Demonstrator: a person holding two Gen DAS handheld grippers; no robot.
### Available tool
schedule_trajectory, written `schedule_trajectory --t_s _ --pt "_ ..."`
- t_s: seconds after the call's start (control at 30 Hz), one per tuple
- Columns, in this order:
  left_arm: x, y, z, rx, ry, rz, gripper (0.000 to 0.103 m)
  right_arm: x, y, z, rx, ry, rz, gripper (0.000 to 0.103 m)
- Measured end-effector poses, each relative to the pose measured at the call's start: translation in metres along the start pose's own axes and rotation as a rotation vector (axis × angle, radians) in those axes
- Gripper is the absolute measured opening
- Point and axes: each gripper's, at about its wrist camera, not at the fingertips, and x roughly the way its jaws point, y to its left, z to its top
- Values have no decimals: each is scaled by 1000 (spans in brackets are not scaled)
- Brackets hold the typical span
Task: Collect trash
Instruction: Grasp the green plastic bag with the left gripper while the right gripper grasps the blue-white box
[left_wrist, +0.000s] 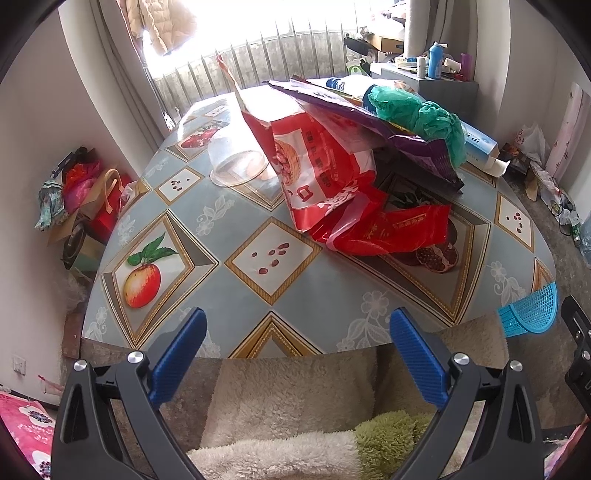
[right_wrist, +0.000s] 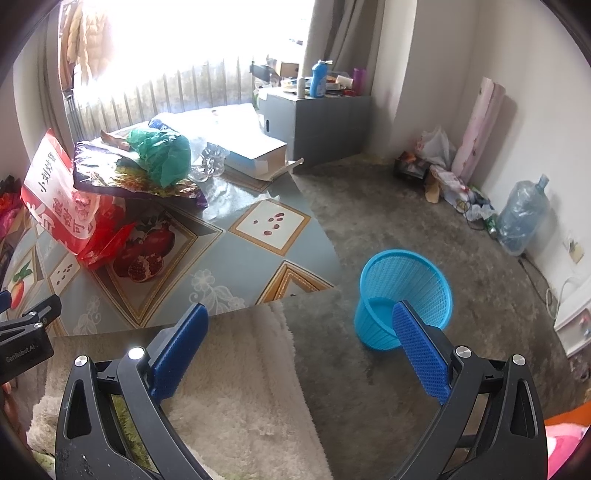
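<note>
A heap of trash sits on the far half of a table (left_wrist: 236, 295) covered in a fruit-patterned cloth: a torn red snack bag (left_wrist: 317, 166) stands tallest, a crumpled red plastic bag (left_wrist: 384, 229) spills toward the near edge, and a purple foil wrapper (left_wrist: 369, 122) lies across the top with a green plastic bag (left_wrist: 417, 114) bunched on it. A clear plastic cup (left_wrist: 236, 162) lies on its side just left of the heap, washed out by window glare. What may be crumpled clear packaging (right_wrist: 210, 166) behind the green bag is hard to make out. A blue mesh wastebasket (right_wrist: 402, 295) stands on the floor right of the table, partly hidden by one finger. The left gripper (left_wrist: 295, 325) and right gripper (right_wrist: 299, 321) are both spread wide, holding and touching nothing.
</note>
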Motion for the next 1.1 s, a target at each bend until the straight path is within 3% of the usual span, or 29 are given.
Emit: schedule_trajectory --t_s 0.2,0.33,0.6,0.8,0.93,1.1 --pt "-8 7 9 -14 -61 12 97 -3 -3 7 -3 -62 24 95" --pt "-21 9 21 3 -154 22 97 -7 -3 16 2 -113 49 95" --pt "-42 5 61 64 -293 -157 97 -9 -10 42 52 -194 112 95" --pt "-55 -5 100 74 -429 -361 97 -4 -16 66 77 -231 151 91" --pt "-49 -18 127 86 -434 -413 97 12 -23 83 110 -225 192 80" --pt "-22 -42 151 90 -336 -510 96 41 -31 105 136 -199 257 69"
